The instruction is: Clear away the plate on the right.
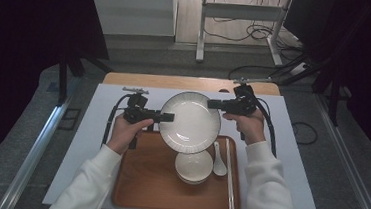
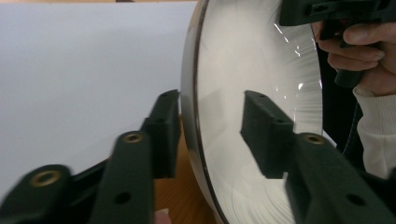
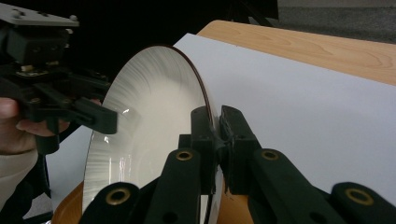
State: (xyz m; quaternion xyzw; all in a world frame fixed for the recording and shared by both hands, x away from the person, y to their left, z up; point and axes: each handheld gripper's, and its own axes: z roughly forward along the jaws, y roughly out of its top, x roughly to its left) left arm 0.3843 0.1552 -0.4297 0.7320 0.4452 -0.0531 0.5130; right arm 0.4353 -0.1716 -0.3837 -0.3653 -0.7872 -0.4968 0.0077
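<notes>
The right gripper [image 3: 215, 122] clamps the rim of the round white ribbed ceramic plate [image 1: 190, 121], while the left gripper [image 2: 210, 122] straddles its opposite rim, pads not yet pressing.

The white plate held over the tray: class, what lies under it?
Under the plate show the far edge of the wooden tray and white paper. A bowl and spoon sit just nearer. The surface directly beneath is covered.
</notes>
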